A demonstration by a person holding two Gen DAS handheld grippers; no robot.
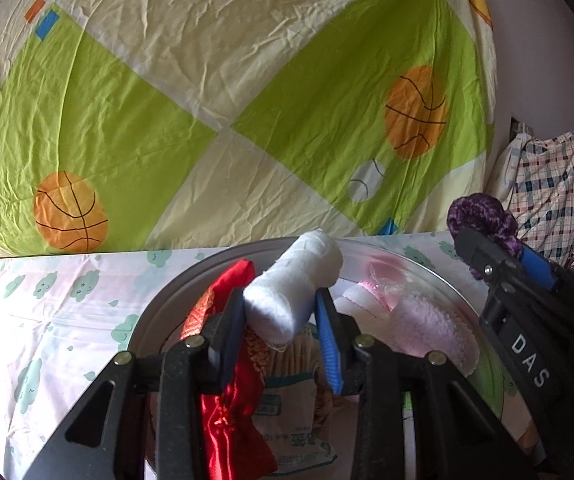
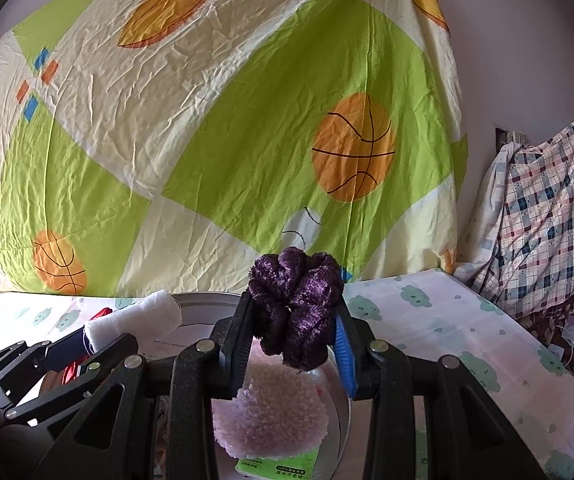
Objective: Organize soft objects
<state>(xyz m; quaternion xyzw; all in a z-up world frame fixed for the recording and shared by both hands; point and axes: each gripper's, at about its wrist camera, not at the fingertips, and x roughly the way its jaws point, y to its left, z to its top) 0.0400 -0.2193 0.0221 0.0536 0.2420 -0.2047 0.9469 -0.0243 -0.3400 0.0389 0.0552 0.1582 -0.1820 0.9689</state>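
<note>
White gauze roll (image 1: 294,280) pinched in left tool (image 1: 283,320), purple velvet scrunchie (image 2: 297,308) pinched in right tool (image 2: 293,336), both raised above the round metal basin (image 1: 483,364), probably for sorting away from the pink fluffy cloth (image 2: 271,408) inside.

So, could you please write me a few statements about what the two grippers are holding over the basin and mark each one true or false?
1. The left gripper is clamped on a white gauze roll. True.
2. The right gripper holds a red satin pouch. False: it holds a purple scrunchie; the red satin pouch lies in the metal basin.
3. A fluffy pink cloth lies in the basin below the scrunchie. True.
4. The basin is empty. False: it holds the pouch, the cloth and packets.
5. The backdrop sheet shows basketballs. True.
</note>
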